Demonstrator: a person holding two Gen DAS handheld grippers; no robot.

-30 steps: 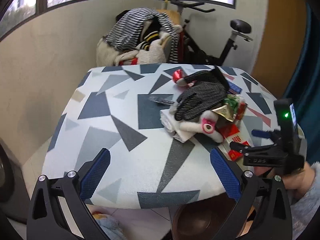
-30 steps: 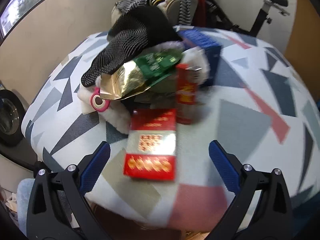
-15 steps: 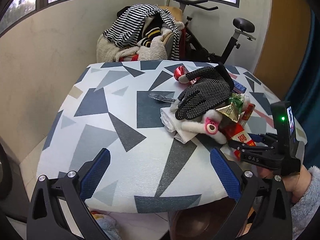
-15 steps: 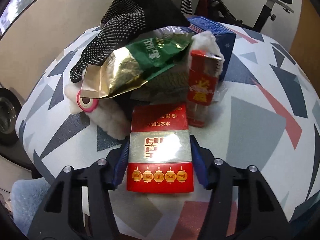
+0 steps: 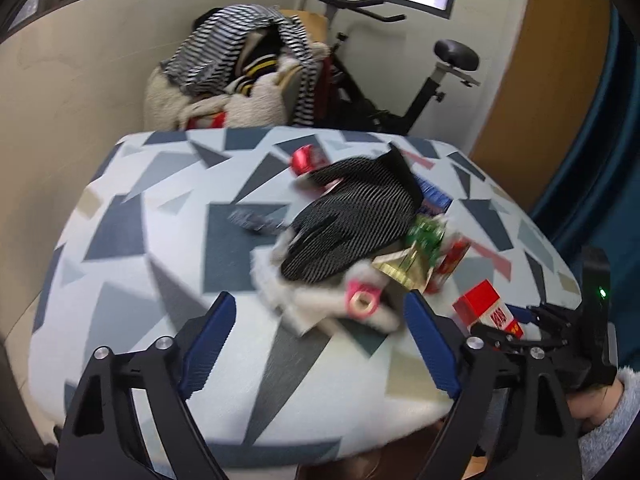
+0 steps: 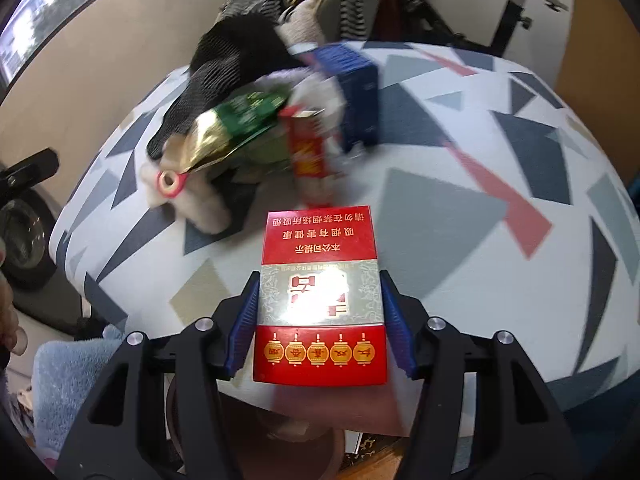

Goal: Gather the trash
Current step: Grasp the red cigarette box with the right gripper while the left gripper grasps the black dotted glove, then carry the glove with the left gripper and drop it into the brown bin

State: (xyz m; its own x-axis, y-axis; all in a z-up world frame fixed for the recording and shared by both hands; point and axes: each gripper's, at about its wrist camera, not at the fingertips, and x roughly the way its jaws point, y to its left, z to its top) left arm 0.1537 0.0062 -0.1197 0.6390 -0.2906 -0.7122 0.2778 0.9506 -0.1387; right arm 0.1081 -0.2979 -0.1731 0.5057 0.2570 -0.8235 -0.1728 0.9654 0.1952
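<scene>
A red cigarette box (image 6: pixel 320 300) is clamped between the blue pads of my right gripper (image 6: pixel 320 320), lifted over the near edge of the patterned table (image 6: pixel 460 240). The left wrist view shows that gripper (image 5: pixel 520 328) at the right, holding the box (image 5: pixel 486 308). My left gripper (image 5: pixel 320 340) is closing, pads apart. The near end of a white plush with a pink ring (image 5: pixel 362 300) lies between its fingertips, untouched. Behind it lie a black dotted glove (image 5: pixel 352 220), a green-gold snack wrapper (image 5: pixel 416 252) and a small red pack (image 5: pixel 452 260).
A blue box (image 6: pixel 356 92), a red shiny ball (image 5: pixel 304 160) and a dark wrapper (image 5: pixel 256 218) also lie on the table. Beyond it are a chair heaped with clothes (image 5: pixel 240 76) and an exercise bike (image 5: pixel 432 80). A brown round container (image 6: pixel 280 440) sits below the near edge.
My right gripper closed on the red cigarette box and drew it off the pile toward the table's near edge. My left gripper moved in toward the white plush and its jaws narrowed.
</scene>
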